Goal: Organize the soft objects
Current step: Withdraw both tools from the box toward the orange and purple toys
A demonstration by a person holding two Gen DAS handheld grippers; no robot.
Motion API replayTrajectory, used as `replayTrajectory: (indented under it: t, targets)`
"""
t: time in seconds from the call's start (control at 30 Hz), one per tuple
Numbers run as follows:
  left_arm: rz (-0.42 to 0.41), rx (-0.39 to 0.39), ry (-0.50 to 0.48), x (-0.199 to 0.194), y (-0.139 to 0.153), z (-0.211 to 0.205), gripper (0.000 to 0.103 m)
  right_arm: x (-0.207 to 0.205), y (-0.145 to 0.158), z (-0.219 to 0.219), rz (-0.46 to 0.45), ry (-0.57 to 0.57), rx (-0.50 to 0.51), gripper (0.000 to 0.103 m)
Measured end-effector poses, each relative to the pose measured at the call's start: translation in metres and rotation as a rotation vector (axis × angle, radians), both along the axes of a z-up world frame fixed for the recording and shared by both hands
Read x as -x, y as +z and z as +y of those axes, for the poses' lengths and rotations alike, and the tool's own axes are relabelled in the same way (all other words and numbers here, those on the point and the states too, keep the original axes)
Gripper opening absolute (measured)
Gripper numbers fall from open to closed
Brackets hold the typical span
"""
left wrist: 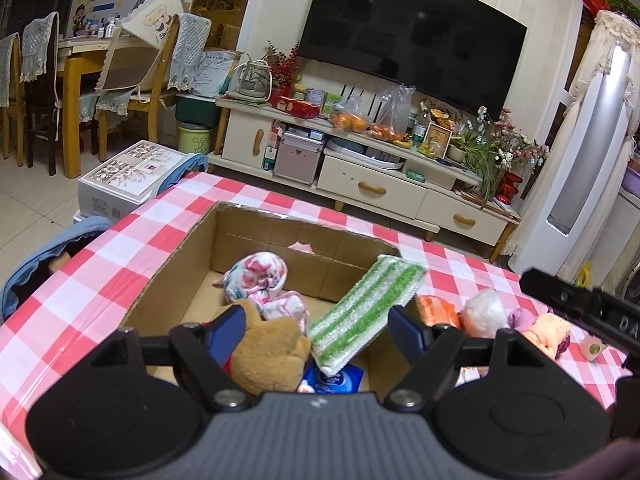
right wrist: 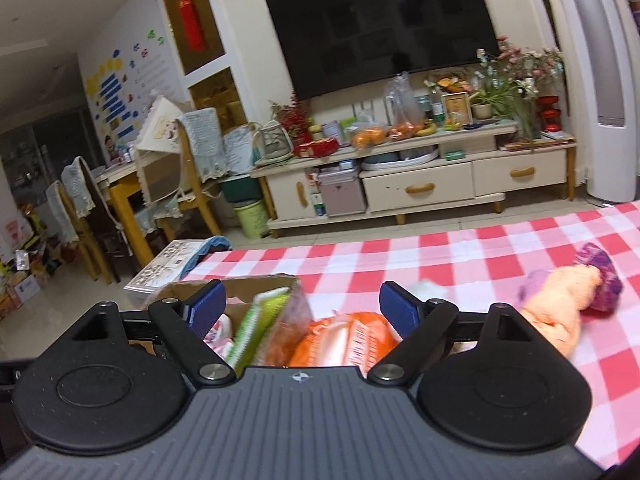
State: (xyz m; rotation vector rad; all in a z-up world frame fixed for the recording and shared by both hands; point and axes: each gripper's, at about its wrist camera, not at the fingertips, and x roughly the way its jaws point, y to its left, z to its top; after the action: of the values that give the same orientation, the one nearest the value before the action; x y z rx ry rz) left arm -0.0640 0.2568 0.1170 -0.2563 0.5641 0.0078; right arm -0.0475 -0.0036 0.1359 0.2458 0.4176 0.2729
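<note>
Brown corrugated cardboard forms the open box (left wrist: 192,252) that is set on the table covered by a red-and-white checked cloth (left wrist: 80,280). Inside the box a rolled white cloth with pink and blue flowers (left wrist: 258,276) is seen against the far wall, with a tan plush toy (left wrist: 272,354) lying nearer the camera and a blue packet (left wrist: 336,378) beside it on the floor of the box. A green-and-white striped microfibre pad (left wrist: 360,312) is propped at a slant over the right wall of the box, its upper end resting on the rim.

The left gripper (left wrist: 320,326) is held over the near part of the box with its blue-padded jaws spread apart; the plush toy lies just beside the left pad, but whether it is touched cannot be told, and nothing is clamped.

Outside the box, on the checked cloth to its right, an orange-and-white soft packet (right wrist: 344,340) lies just beside the box wall. The right gripper (right wrist: 302,306) is held above this packet with its jaws at full width, nothing being pinched between them. Further right, a white fluffy bundle (left wrist: 486,314) and a peach knitted item with purple yarn ends (right wrist: 560,308) are left on the cloth, near each other.
</note>
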Motion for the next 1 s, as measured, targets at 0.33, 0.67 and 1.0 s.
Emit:
replayTrajectory:
  t: [0.33,0.67,1.0]
  targets:
    - [-0.037,-0.031,-0.038,-0.001,0.006,-0.025,0.094,0.019,-0.013,-0.021,0.035,-0.055,0.009,0.103]
    - [-0.084,-0.030,-0.110,0.000,0.008,-0.054,0.100,0.034,-0.014,-0.035,-0.002,-0.115,0.066,0.103]
    - [-0.098,-0.064,-0.179,-0.002,0.006,-0.091,0.102,0.038,-0.018,-0.049,-0.004,-0.173,0.070,0.103]
